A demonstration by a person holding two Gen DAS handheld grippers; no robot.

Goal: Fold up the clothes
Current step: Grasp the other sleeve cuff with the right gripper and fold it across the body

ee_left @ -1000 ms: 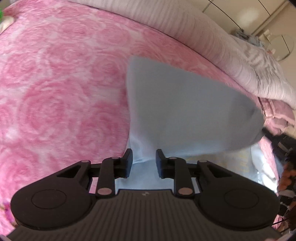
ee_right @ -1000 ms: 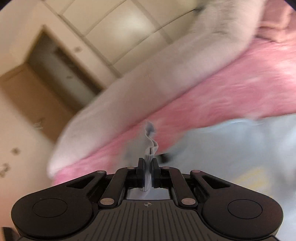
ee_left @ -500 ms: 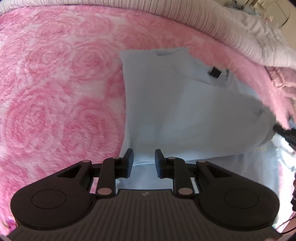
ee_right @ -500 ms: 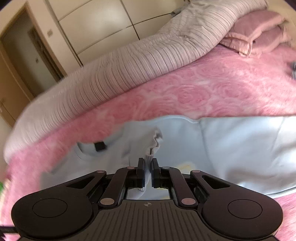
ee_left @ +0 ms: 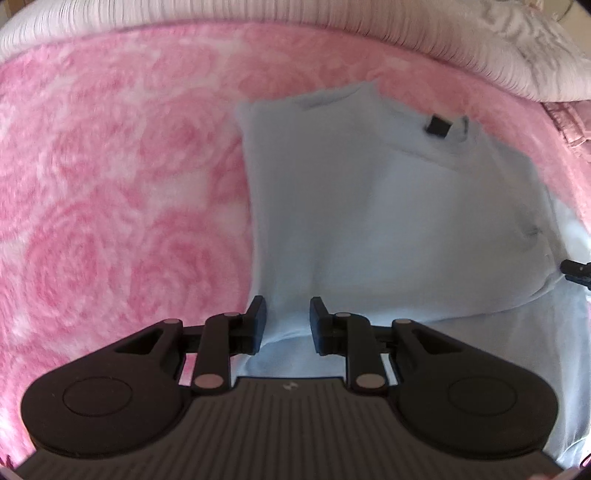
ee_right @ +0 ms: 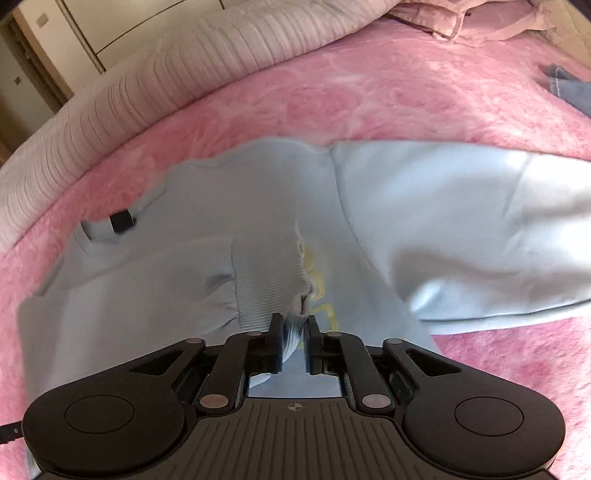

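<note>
A light blue sweatshirt (ee_left: 388,229) lies on the pink rose-patterned bed, its left sleeve folded across the body; it also shows in the right wrist view (ee_right: 184,266). A black neck label (ee_left: 437,127) marks the collar, also visible in the right wrist view (ee_right: 122,221). My left gripper (ee_left: 287,317) is open and empty over the sweatshirt's lower left edge. My right gripper (ee_right: 294,328) has its jaws slightly parted, with the ribbed cuff (ee_right: 273,280) of the folded sleeve lying loosely between them. The other sleeve (ee_right: 461,229) lies bunched to the right.
The pink blanket (ee_left: 110,203) covers the bed. A striped white duvet (ee_right: 147,92) runs along the far edge. Pink pillows (ee_right: 461,18) and a bit of blue denim (ee_right: 572,88) lie at the far right. Wardrobe doors (ee_right: 129,22) stand behind.
My right gripper carried the sleeve cuff across and down onto the sweatshirt's body, then parted its jaws. The sleeve now lies flat. My left gripper stayed open and barely moved.
</note>
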